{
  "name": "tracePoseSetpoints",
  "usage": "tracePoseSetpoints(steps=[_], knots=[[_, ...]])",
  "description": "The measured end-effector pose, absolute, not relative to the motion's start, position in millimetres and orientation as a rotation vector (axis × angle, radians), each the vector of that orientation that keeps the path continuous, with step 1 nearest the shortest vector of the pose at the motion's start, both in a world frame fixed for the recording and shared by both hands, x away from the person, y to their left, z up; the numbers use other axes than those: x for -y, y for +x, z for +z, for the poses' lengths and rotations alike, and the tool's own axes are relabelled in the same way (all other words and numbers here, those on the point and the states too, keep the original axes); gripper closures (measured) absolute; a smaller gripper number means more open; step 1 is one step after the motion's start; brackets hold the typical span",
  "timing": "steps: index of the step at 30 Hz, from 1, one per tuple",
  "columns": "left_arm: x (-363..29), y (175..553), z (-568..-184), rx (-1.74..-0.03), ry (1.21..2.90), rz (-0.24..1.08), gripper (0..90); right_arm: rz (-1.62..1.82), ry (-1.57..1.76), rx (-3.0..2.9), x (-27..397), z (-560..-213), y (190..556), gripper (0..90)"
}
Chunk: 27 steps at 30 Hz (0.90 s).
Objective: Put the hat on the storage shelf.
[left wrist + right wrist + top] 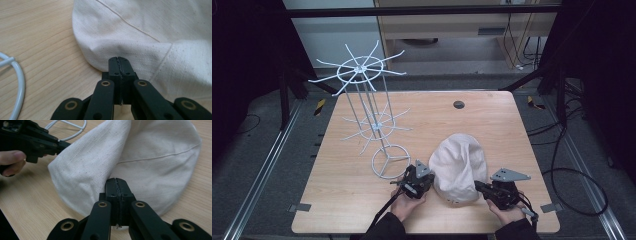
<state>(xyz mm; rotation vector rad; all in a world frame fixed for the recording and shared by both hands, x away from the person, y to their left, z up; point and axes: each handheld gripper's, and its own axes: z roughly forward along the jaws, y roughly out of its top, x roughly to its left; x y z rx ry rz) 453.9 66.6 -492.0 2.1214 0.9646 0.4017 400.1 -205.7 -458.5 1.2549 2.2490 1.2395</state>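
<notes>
Nearest the table's (pixel 362 205) front edge: left hand-held gripper (pixel 430 182) closed tight, jaws pressed together on the near left rim of the cream fabric hat (pixel 459 162). Right hand-held gripper (pixel 477 185) likewise clamped, nipping the opposite rim. Looks like a two-sided grasp just made, with the lift not yet begun; sits on the wood, crown bulging up between the two grips.

Calls next for an even raise from both sides, keeping the rim spread so the opening stays wide, then a carry up and left toward the rack, presumably to hang on one of its arms. Risks a slip if one side pulls ahead, the grips being only on thin edge cloth.

Soft woven cotton with a fine visible grain, stitched seams dividing the panels, limp folds along the crown. Pale wood-grain tabletop, smooth and matt.

Farther off: white wire rack (pixel 371 100), with a round ring base just beside the left grip, slim upright rods, and two tiers of curved radial hooks, the upper wider. Beyond, a small dark round grommet (pixel 458 104) set in the tabletop.
</notes>
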Motion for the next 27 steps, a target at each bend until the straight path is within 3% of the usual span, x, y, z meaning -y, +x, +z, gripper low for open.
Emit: tracePoseSetpoints(steps=[18, 27], knots=[[-62, 490, -496, -1.029, 2.064, 0.374, 89.7, 1.320, 1.207, -2.278, 181, -460, 405, 89.1], [-74, 487, -488, -1.037, 2.046, 0.383, 89.6, 1.330, 1.202, -2.281, 178, -460, 407, 89.0]])
